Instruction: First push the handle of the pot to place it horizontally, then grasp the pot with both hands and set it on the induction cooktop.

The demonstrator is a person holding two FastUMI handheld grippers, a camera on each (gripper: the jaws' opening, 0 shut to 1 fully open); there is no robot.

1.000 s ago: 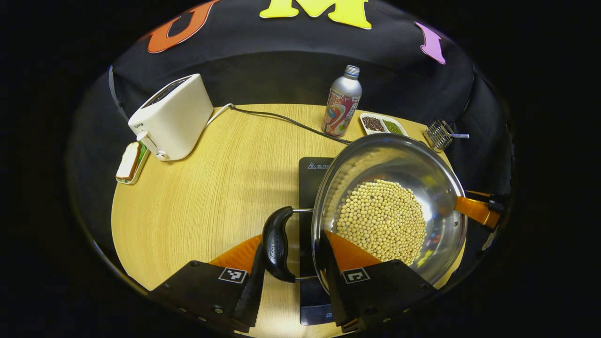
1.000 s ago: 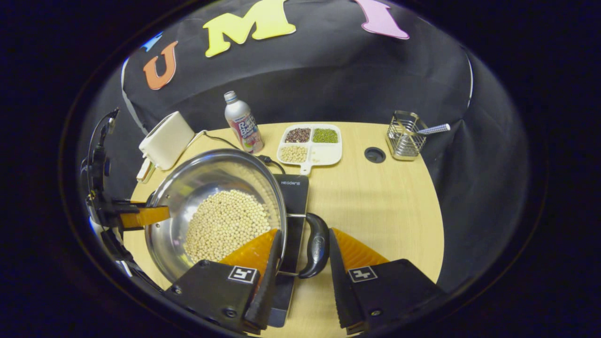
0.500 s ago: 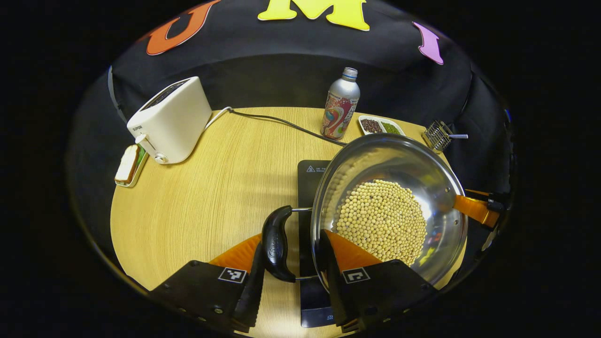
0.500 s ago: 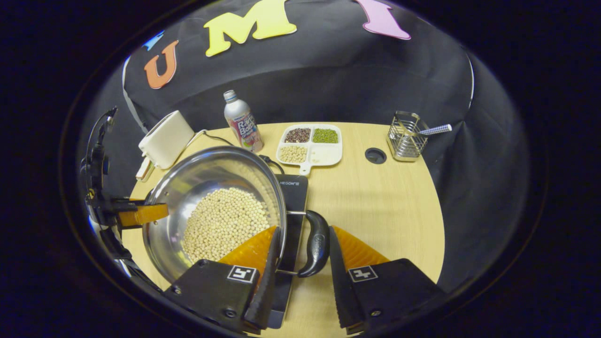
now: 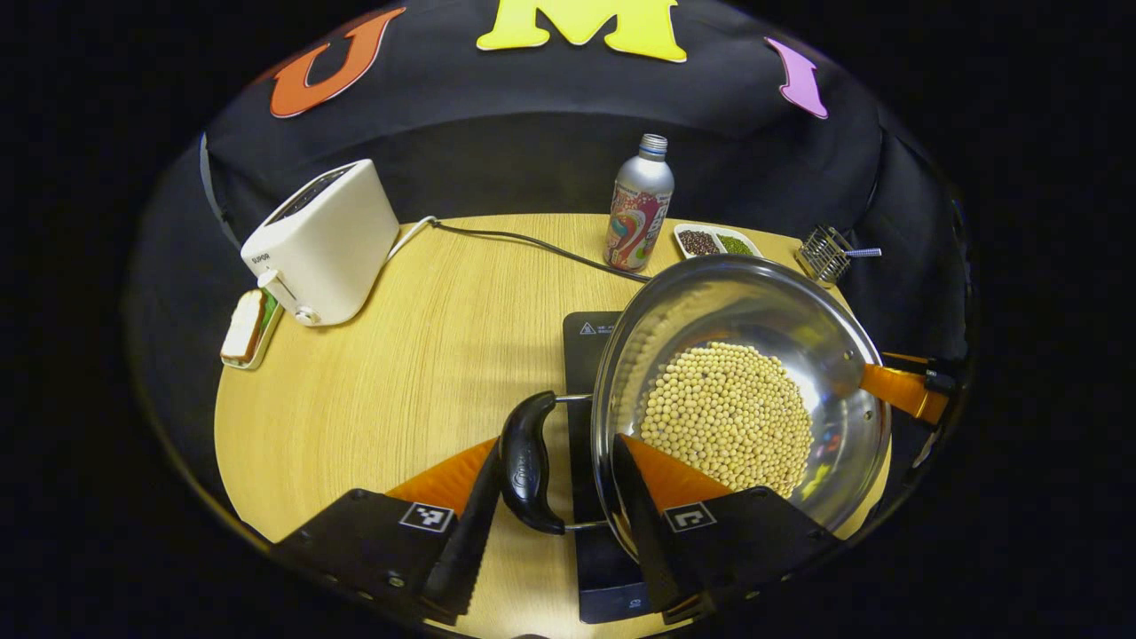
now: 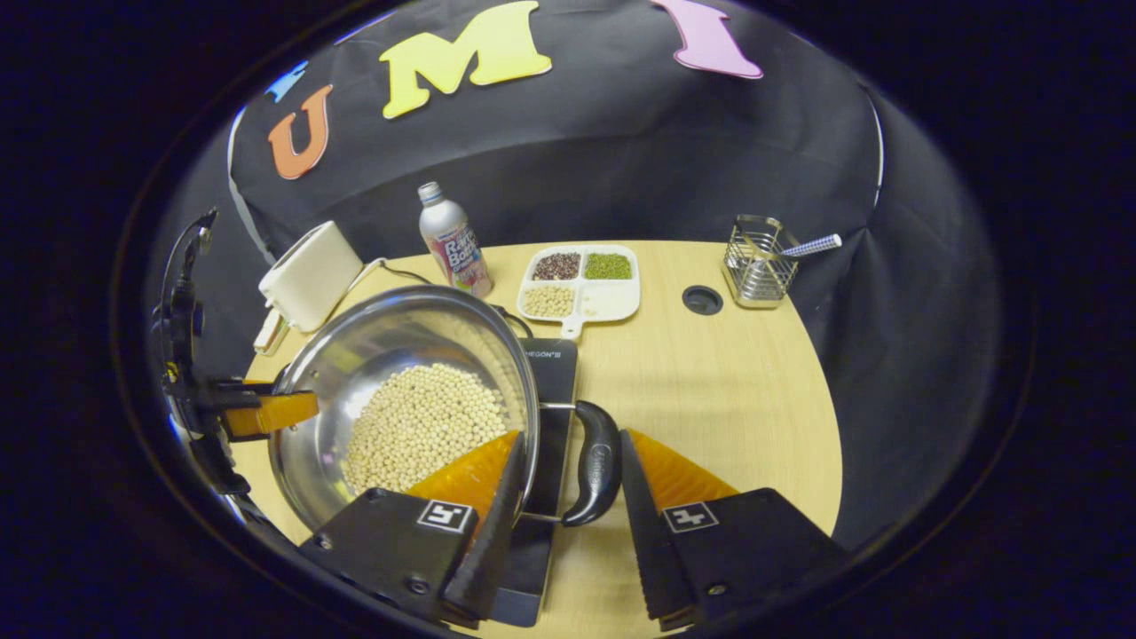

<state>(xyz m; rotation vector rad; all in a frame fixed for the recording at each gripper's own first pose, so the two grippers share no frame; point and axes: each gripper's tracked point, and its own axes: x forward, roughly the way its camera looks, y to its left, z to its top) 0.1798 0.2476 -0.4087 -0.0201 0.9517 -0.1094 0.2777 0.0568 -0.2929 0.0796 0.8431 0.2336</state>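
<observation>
I see pot (image 5: pixel 741 404) above cooktop (image 5: pixel 587 342); left gripper (image 5: pixel 550 501) clenched round its left handle (image 5: pixel 527 461), right gripper (image 6: pixel 561 497) clenched round right handle (image 6: pixel 596 461)

Polished steel pot (image 5: pixel 799 319) with glossy black plastic handles (image 5: pixel 525 461); matt wood-grain table (image 5: pixel 426 355); cooktop (image 5: pixel 586 333) perhaps glass.

The toaster (image 5: pixel 324 240) at upper left carries "SUPOR" low on its side, the cooktop (image 6: pixel 552 373) carries "HEGON" at its far edge and a warning triangle at its far corner, and the left gripper (image 5: pixel 555 444) and right gripper (image 6: pixel 570 435) each bear square black-and-white code markers.
</observation>
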